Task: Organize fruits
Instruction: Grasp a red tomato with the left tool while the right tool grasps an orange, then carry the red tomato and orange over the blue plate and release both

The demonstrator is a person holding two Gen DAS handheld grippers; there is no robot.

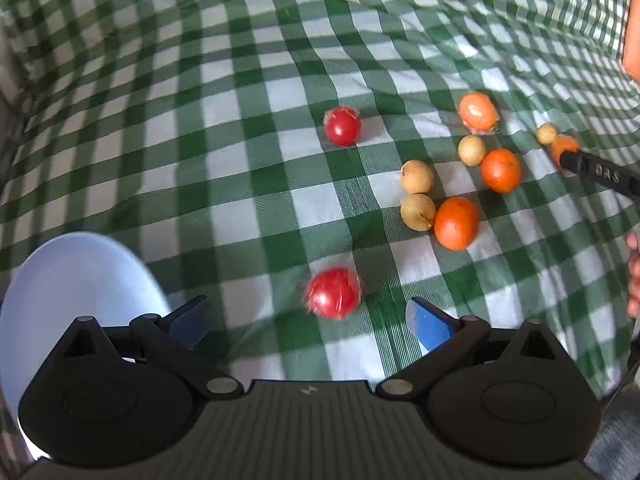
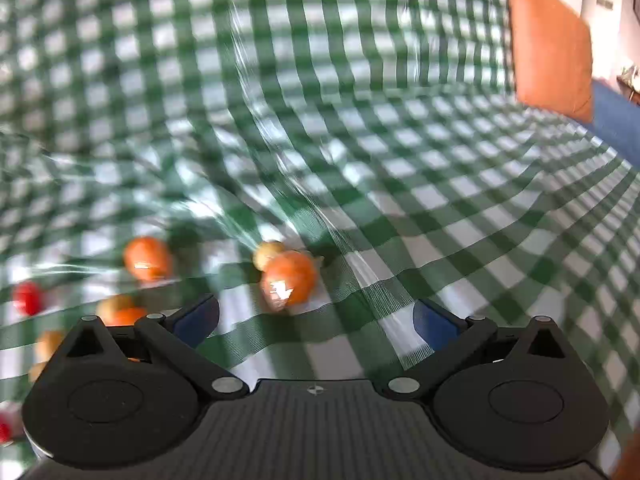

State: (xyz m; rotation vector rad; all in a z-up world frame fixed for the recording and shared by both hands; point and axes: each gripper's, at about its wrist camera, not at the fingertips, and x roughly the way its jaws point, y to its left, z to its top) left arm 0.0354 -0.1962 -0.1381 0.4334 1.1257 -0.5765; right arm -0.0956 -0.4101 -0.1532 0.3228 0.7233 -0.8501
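My left tool (image 1: 308,322) gapes wide, empty, a red fruit (image 1: 333,292) just ahead between its fingers, white bowl (image 1: 72,276) at left. My right tool (image 2: 316,324) wide open, empty; blurred orange fruit (image 2: 290,278) just ahead.

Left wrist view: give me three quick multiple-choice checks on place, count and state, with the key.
1. Where is the white bowl?
A. lower left, beside the left gripper
B. among the orange fruits
C. far right edge

2. How many red fruits lie on the checked cloth?
A. one
B. two
C. four

3. How do the left gripper's jaws stand?
A. shut on a red fruit
B. shut on nothing
C. open, holding nothing

Key: 1 A, the bowl sits by the left finger. 2 B, a far red fruit and a near red fruit. 3 C, the near one lies between the spread fingers, ungripped.
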